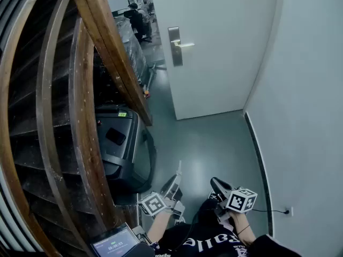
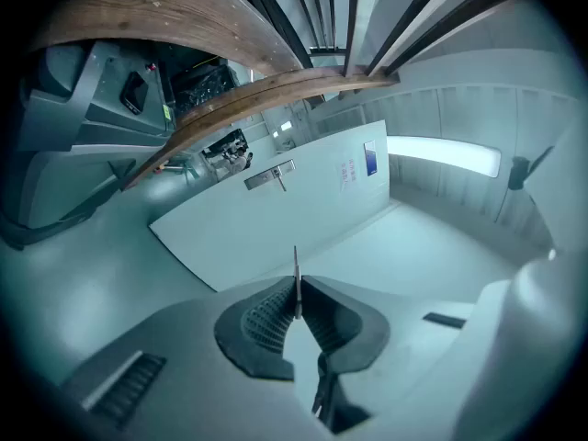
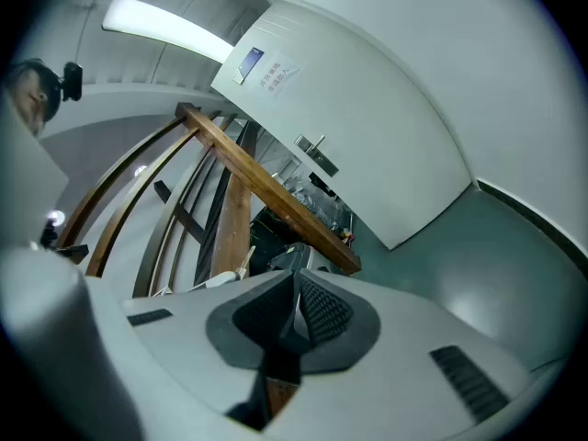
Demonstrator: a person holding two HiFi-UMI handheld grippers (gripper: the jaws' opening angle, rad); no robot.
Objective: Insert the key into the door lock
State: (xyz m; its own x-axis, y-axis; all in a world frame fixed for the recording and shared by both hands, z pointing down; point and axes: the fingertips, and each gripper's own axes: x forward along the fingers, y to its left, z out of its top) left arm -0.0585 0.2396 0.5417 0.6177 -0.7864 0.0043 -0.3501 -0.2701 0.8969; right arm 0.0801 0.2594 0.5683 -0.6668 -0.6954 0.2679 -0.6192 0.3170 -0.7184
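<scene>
Stairs (image 1: 80, 90) of dark wood curve down the left side, with a black case (image 1: 120, 143) tucked beneath them. Low by the person's lap, the left gripper (image 1: 174, 186) has its jaws pinched on the key (image 2: 296, 269), whose thin blade pokes out past the tips toward the white door (image 1: 214, 63). The lock plate (image 1: 175, 46), under its lever, is well apart from the key. Just beside, the right gripper (image 1: 218, 187) has its jaws pressed together on nothing.
</scene>
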